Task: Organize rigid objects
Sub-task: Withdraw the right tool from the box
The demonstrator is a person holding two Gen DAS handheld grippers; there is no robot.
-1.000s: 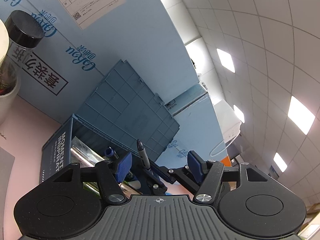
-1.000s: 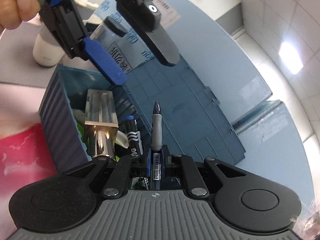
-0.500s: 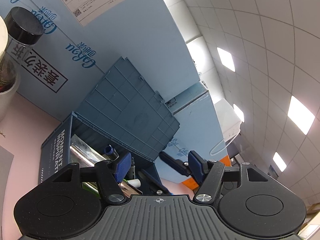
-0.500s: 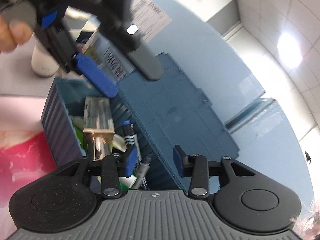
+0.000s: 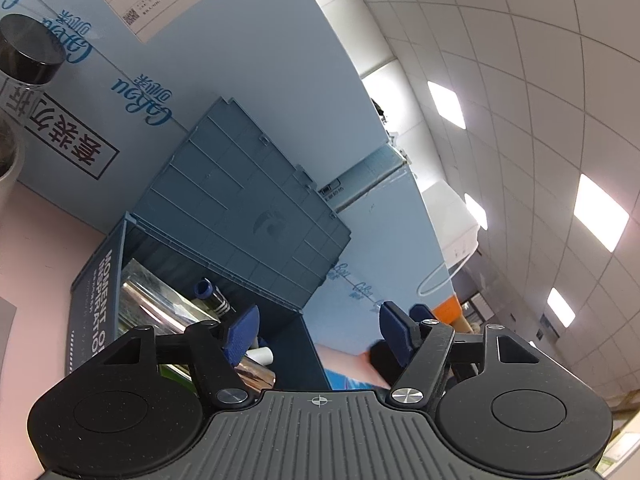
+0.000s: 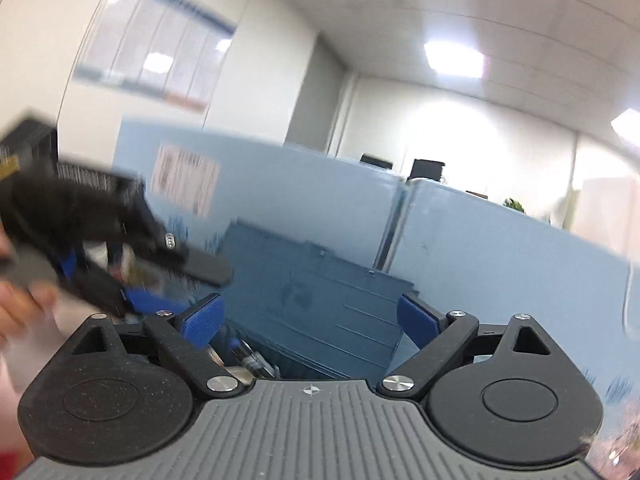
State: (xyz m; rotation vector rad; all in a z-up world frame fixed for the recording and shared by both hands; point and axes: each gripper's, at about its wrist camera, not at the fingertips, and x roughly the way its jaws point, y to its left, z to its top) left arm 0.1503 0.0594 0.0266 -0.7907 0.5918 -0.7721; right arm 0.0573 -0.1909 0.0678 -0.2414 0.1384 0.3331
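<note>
The blue storage box sat on the pink tabletop, its lid raised against the pale blue carton at the far side, so open room lay only above the mouth and to the near right. The left gripper hovered at the box's right corner, jaws apart and widening slightly, nothing between them. The right gripper had just sprung wide, empty. Inside the box a shiny rectangular bottle lay lengthwise, near to far; a dark marker leaned beside it, capped end pointing up and far.
</note>
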